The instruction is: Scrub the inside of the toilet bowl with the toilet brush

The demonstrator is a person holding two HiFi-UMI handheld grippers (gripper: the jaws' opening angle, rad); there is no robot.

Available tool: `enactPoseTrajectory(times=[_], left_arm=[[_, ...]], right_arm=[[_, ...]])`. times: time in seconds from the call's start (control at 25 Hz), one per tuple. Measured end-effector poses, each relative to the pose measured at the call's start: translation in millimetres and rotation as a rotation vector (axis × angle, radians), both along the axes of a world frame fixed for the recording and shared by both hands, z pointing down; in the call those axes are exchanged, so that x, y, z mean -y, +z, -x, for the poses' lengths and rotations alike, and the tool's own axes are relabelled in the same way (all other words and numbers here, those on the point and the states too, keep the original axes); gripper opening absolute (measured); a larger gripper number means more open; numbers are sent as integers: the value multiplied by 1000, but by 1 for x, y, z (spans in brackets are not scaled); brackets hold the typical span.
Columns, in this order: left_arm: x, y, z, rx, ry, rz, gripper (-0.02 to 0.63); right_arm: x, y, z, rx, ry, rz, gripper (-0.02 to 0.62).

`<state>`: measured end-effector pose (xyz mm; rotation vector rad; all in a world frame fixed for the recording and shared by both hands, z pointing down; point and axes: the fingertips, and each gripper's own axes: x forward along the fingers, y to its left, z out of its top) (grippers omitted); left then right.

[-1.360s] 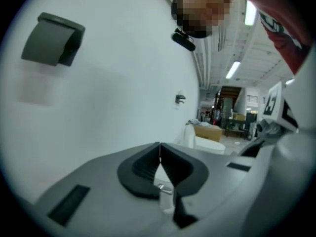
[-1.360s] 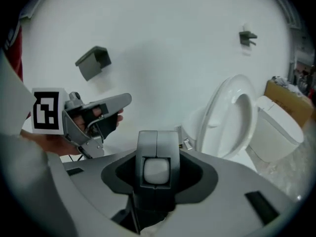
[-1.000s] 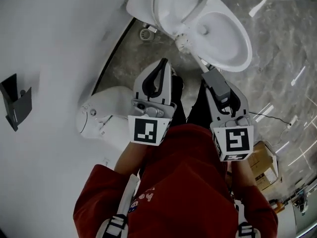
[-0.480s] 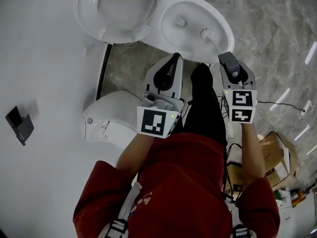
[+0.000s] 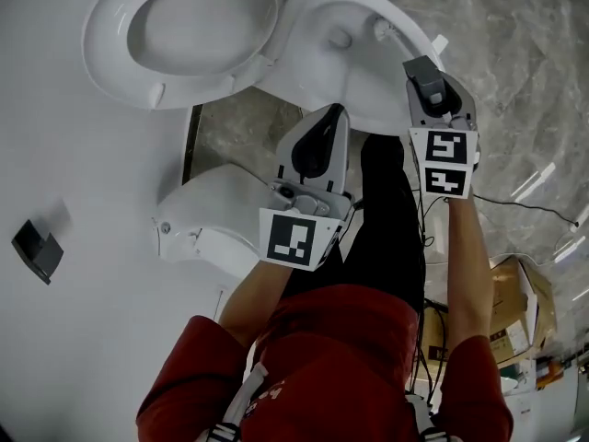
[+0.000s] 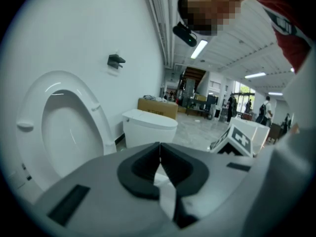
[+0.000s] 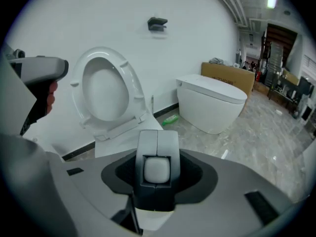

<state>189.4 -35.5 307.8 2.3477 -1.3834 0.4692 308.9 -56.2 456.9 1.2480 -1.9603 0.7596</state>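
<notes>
Right hand-held gripper [image 7: 157, 179] clamped on chunky grey handle of toilet brush [image 5: 422, 74], angled down over near rim. Thin white shaft runs into toilet bowl [image 5: 350, 81], brush head inside near far wall, can't tell if touching tbh. Left hand-held gripper [image 6: 159, 154] jaws pressed together, empty, hanging just in front of bowl. Seat [image 5: 179, 26] flipped up. Second toilet [image 5: 207, 212] off to left side.

No words or numbers can be read anywhere; only square black-and-white patterns are shown on the left cube [image 5: 296, 239] and the right cube [image 5: 444, 162]
</notes>
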Motion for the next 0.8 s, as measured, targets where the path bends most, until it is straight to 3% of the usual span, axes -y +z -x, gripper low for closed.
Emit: enactPoseTrajectory(times=[0.16,0.44,0.64,0.8], left_arm=[[7,31,34,-25,-86,15,-2],[8,60,93,-4,-117,72,-2],[21,56,138,-7,-163,36,-2],[24,57,151,-13,-160,35,-2]], right_arm=[[29,4,33,58,25,-44,176],[54,11,112,185,23,-16,176],[15,7,157,258,-14,73,178],[-38,5,169,245,-94,148,178]])
